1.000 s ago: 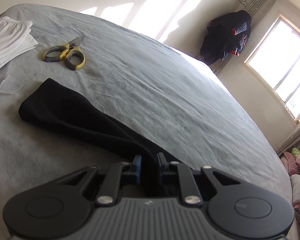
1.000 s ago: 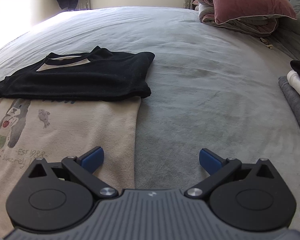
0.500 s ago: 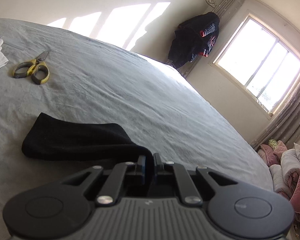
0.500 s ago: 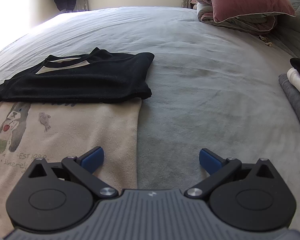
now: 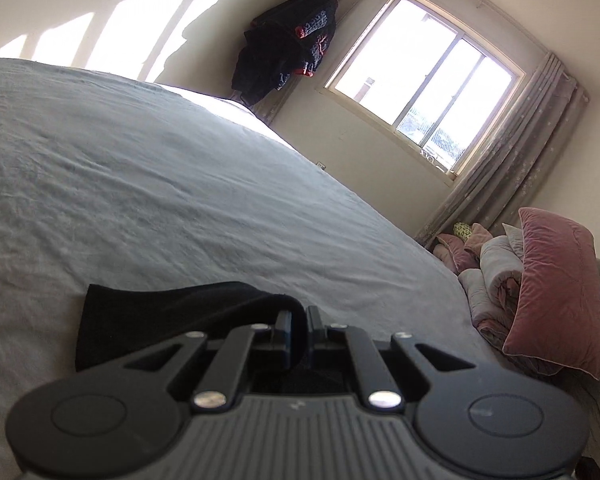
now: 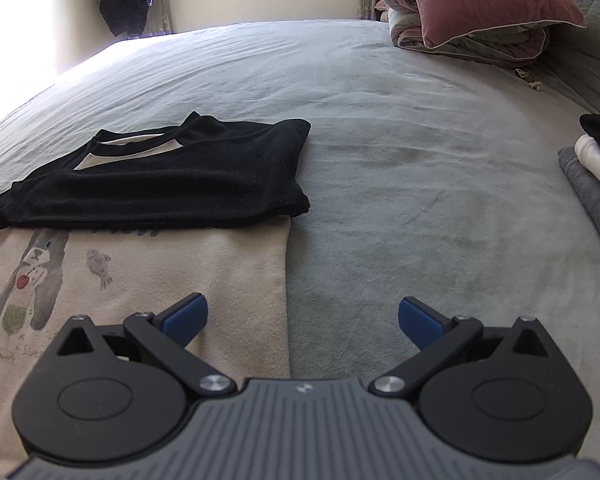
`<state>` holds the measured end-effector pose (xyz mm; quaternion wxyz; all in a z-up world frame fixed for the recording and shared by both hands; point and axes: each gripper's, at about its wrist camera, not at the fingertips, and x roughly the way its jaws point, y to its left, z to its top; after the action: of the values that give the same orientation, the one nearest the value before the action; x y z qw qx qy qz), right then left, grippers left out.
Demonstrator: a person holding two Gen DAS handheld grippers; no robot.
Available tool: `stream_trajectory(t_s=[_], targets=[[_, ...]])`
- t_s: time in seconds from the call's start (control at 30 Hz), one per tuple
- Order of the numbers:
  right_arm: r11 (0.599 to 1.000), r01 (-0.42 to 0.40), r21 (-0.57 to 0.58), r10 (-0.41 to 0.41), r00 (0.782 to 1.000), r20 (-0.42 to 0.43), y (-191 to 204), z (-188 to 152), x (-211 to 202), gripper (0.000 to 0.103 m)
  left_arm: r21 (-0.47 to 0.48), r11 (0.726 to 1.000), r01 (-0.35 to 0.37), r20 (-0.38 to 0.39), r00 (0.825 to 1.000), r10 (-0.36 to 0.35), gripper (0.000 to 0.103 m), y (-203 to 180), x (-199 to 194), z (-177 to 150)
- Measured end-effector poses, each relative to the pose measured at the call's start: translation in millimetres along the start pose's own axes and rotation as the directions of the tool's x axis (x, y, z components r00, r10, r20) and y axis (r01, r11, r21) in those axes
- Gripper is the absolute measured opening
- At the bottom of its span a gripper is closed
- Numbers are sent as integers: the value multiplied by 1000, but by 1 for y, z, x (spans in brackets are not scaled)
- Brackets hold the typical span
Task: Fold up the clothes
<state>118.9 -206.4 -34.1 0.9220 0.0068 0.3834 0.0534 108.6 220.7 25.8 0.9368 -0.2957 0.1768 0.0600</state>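
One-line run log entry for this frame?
left gripper: shut on black sleeve | right gripper: open, idle over shirt edge | bed | fold: under way

Sunlit window [image 5: 424, 92], grey curtain [image 5: 512, 168], cream wall [image 5: 100, 4]

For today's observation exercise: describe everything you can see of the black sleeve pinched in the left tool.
The black sleeve is a soft, matte knit fabric, dark enough that little texture shows. It forms a flattened band with a squared free end at the left, lying on the grey bedsheet. Its other end rises and curls between the pads of the left tool, which is shut on it. Where it continues beyond that is hidden behind the tool.
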Motion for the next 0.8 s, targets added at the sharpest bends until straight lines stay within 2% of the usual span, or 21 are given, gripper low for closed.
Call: stream_trajectory(t_s=[0.17, 0.37, 0.43, 0.63, 0.7, 0.8], targets=[[1000, -6, 18, 5, 1000, 18, 5, 6, -1, 103, 83, 993, 86, -65, 995, -81, 7, -36, 11, -26], [999, -28, 44, 27, 999, 19, 10, 13, 2, 103, 174, 971, 165, -167, 977, -136, 7, -71, 27, -60], [998, -33, 46, 32, 999, 22, 12, 14, 2, 103, 214, 961, 177, -224, 966, -128, 7, -76, 36, -74], [998, -44, 55, 43, 999, 23, 14, 17, 1, 103, 394, 906, 157, -358, 934, -7, 7, -81, 65, -117], [997, -55, 61, 53, 998, 28, 13, 17, -1, 103, 431, 888, 162, -348, 938, -2, 7, -82, 65, -123], [996, -62, 60, 60, 998, 35, 13, 19, -3, 103, 440, 883, 164, -343, 939, -4, 9, -82, 63, -123]])
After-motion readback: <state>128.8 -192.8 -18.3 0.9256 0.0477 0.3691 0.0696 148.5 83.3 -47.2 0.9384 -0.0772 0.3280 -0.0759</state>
